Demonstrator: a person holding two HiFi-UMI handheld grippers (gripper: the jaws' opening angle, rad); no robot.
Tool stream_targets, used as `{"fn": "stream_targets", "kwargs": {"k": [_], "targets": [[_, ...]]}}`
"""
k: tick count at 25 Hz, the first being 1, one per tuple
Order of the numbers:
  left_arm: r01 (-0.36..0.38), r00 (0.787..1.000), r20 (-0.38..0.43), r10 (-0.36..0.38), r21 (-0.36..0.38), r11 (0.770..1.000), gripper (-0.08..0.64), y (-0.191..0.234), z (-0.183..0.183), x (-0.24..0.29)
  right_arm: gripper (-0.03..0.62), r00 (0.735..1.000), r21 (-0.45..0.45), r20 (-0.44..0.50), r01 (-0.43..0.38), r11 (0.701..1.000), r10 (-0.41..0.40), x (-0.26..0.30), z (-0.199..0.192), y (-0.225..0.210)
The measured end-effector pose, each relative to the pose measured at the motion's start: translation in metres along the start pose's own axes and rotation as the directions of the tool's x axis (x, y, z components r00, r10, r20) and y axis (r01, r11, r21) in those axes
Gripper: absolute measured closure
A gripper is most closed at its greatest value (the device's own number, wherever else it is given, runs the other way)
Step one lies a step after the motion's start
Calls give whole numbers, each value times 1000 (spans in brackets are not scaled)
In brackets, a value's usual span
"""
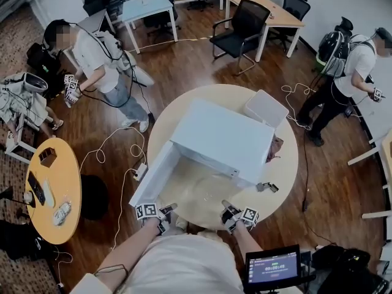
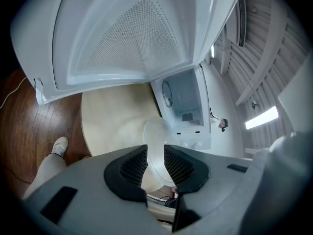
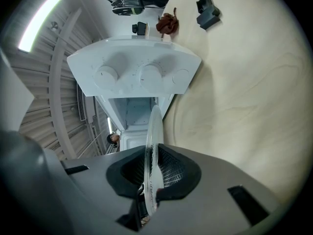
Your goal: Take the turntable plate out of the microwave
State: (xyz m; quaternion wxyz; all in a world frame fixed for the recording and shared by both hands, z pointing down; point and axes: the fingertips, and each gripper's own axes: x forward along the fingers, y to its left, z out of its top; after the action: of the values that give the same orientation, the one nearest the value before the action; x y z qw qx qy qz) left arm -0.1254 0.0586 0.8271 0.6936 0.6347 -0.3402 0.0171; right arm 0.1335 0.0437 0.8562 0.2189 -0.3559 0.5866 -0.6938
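Cool, even indoor light. Ceiling strip lights (image 2: 261,117) glare in both gripper views and wash the white microwave (image 1: 223,141) nearly featureless. Those views bend hard and go black at the corners (fisheye), and their nearest foreground seems slightly soft. In the head view shadows are faint.

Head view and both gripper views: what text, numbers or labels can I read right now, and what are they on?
Screen at the bottom right of the head view: a row of digits like a timer, too small to read.
Microwave control panel: knobs, no legible markings.
Turntable plate: no print made out.
Marker cubes: square patterns only, no letters.
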Motion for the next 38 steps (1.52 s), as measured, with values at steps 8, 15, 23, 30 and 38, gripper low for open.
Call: {"fn": "stream_targets", "kwargs": {"k": [8, 15, 23, 30, 38], "targets": [[-2, 1000, -7, 2, -17, 1000, 468, 5, -4, -7, 563, 999, -11, 7, 51, 999, -51, 3, -2, -15], [4, 1000, -5, -4, -27, 1000, 468, 1, -3, -9, 563, 997, -11, 13, 73, 997, -73, 6, -3, -17], [2, 1000, -10, -2, -25, 1000, 468, -3, -4, -4, 563, 997, -12, 12, 83, 997, -82, 12, -3, -25], [-6, 1000, -10, 6, -25, 1000, 468, 0, -3, -7, 563, 996, -10, 20, 85, 996, -85, 12, -4, -24], [-12, 1000, -9, 12, -25, 1000, 468, 2, -5, -11, 565, 994, 12, 36, 104, 994, -105, 15, -6, -33]]}}
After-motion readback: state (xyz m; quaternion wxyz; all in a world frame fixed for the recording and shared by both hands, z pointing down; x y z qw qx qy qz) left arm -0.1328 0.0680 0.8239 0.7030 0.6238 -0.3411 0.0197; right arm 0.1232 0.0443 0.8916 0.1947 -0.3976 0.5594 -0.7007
